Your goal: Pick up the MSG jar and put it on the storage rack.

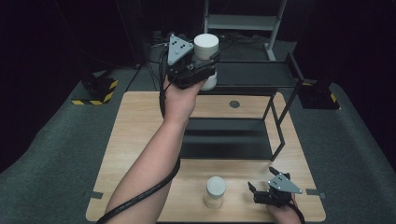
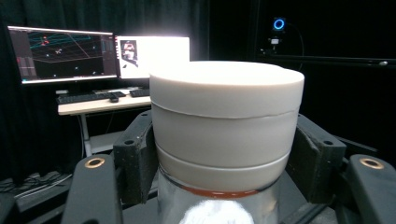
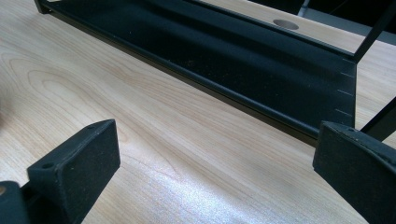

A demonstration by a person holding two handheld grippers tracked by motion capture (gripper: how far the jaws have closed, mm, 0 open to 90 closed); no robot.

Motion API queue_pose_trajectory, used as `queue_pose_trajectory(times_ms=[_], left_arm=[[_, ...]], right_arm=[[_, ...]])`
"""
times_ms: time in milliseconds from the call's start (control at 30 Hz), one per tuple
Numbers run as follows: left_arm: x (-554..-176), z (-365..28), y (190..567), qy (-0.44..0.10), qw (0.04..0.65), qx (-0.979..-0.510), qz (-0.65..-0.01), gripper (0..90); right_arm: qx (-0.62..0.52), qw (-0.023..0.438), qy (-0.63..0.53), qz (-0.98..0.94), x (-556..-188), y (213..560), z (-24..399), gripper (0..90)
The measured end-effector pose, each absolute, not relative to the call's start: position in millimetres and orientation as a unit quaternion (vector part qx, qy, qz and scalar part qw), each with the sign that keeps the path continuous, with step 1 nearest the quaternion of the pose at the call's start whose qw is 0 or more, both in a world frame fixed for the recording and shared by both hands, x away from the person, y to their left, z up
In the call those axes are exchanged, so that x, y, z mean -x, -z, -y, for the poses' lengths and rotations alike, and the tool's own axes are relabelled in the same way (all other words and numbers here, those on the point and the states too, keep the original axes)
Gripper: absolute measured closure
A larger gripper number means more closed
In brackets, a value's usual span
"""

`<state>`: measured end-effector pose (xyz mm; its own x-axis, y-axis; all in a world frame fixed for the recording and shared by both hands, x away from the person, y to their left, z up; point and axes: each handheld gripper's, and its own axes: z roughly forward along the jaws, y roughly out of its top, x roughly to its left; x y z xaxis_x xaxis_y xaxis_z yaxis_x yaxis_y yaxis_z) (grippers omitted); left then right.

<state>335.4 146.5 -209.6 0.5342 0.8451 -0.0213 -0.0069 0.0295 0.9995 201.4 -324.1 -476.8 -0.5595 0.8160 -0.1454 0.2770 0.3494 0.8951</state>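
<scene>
Left hand-held gripper [image 1: 204, 65] clamped on white-lidded round jar [image 1: 206, 46], raised over black metal shelf rack [image 1: 252, 74], jar's base hidden | right hand-held gripper [image 1: 261, 184] jaws apart, low over wooden surface [image 1: 140, 121] | second white-lidded jar [image 1: 215, 191] beside it

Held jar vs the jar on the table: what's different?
The held jar is clamped in the left gripper, lifted by the shelf rack's top tier; the table jar stands free on the wooden table, left of the open right gripper. The held jar sits at the far end, the table jar at the near edge. Both are upright with white lids.
</scene>
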Motion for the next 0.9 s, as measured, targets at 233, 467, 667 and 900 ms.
queue_pose_trajectory(times_ms=[233,467,667,900], left_arm=[[-346.0,-140.3,210.2,-0.347,0.623,-0.607,-0.349,34.4],[-353.8,-137.2,210.5,-0.349,0.622,-0.605,-0.355,34.4],[-359.0,-133.8,213.2,-0.349,0.618,-0.607,-0.357,34.3],[-362.9,-131.9,215.9,-0.348,0.614,-0.611,-0.359,34.4]], right_arm=[[-0.357,0.303,-0.445,-0.763,-201.2,477.1,324.5,0.0],[-0.357,0.303,-0.446,-0.762,-201.0,477.3,324.9,0.0],[-0.358,0.302,-0.447,-0.762,-201.3,477.3,325.5,0.0],[-0.357,0.303,-0.448,-0.762,-201.3,477.5,325.8,0.0]])
